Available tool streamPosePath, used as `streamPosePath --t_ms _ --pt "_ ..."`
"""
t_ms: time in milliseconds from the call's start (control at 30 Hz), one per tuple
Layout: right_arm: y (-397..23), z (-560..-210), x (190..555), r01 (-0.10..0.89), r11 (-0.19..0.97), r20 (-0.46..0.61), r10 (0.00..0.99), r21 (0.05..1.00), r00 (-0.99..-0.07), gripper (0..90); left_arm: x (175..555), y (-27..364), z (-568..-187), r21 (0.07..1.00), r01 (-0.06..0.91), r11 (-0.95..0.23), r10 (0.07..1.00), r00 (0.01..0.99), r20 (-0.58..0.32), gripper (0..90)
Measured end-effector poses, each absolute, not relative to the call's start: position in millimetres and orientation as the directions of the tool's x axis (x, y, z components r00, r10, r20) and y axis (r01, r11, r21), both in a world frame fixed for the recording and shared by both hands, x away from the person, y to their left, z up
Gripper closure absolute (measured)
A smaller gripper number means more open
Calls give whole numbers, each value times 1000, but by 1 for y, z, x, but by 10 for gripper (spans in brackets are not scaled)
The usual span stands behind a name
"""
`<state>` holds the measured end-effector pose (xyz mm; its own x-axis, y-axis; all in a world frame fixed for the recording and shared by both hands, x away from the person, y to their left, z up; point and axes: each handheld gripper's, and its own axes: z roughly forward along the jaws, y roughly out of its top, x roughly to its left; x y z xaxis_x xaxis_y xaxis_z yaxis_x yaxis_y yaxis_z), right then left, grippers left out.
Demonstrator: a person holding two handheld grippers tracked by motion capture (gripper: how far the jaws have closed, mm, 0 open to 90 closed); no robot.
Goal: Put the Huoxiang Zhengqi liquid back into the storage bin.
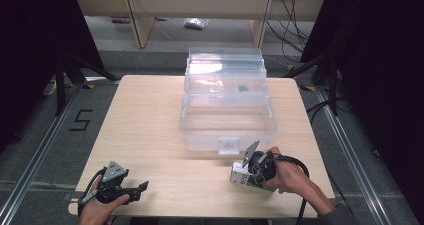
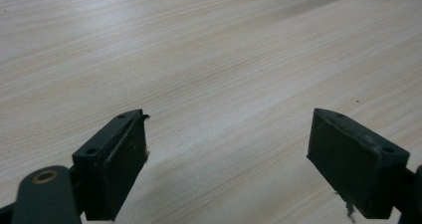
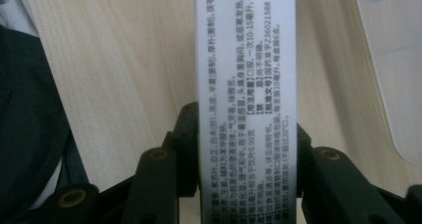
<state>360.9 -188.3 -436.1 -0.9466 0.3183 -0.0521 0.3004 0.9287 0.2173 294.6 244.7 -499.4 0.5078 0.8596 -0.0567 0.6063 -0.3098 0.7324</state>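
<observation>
Now the small white medicine box (image 3: 246,84), its side printed with fine black text, sits clamped between the jaws of the right tool (image 1: 246,174), which press on its two long faces. In the high view the box (image 1: 240,175) lies low over the front right part of the wooden worktop (image 1: 150,125), just in front of the clear plastic storage box (image 1: 227,120), whose lid stands open at the back and whose main compartment looks empty apart from a small dark item higher up in it.

The step in hand is probably lifting the carton and setting it into that container. To do it well, the grip should stay firm but not crushing, since thin cardboard buckles easily. Lifting straight up first would clear the container's front wall and its latch (image 1: 228,146) before moving forward. Keeping the carton level would help it settle flat on the floor of the tub.

The left tool (image 1: 131,191) rests near the front left corner of the worktop, its jaws wide apart with nothing between them, well apart from the carton and free to steady the container if it slides.
</observation>
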Motion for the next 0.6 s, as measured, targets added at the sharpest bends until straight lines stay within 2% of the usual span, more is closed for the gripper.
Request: streamPosePath --t_ms 300,600 --pt "-188 -432 361 287 944 -82 303 162 -950 645 295 245 -499 727 608 -317 860 508 -50 151" --pt "-189 -412 362 259 945 -101 282 199 -954 645 294 245 -499 731 611 -305 864 500 -57 151"
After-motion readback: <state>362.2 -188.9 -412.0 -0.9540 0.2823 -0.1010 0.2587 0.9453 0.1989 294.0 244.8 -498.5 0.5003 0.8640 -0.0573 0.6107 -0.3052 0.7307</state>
